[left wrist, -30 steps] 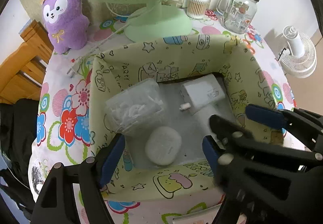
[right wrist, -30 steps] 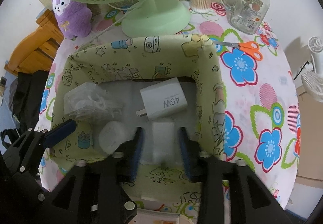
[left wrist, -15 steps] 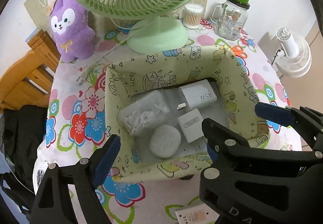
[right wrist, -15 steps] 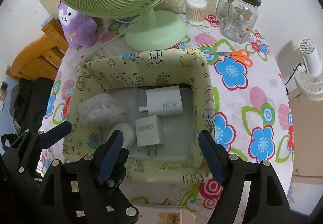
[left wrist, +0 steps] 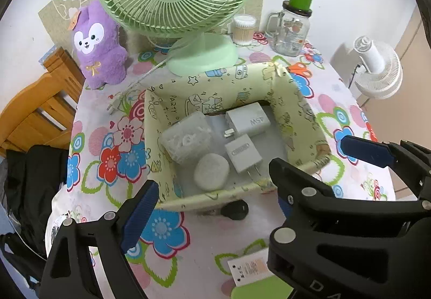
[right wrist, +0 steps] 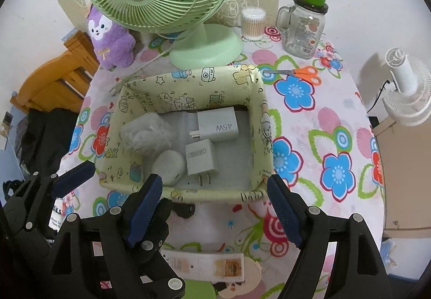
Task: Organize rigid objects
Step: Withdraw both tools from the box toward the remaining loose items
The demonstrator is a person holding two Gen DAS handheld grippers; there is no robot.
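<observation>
two chargers [right wrist: 216,125], one pod case [right wrist: 168,167], one bag [right wrist: 146,133] in your bin [right wrist: 188,78]; both grippers [left wrist: 212,207] [right wrist: 215,207] just opened, holding nothing.

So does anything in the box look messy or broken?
Nothing looks broken. The box holds two chargers, a white case and a clear bag, all lying flat. The only oddity is loose scissors on the table behind the box.
</observation>
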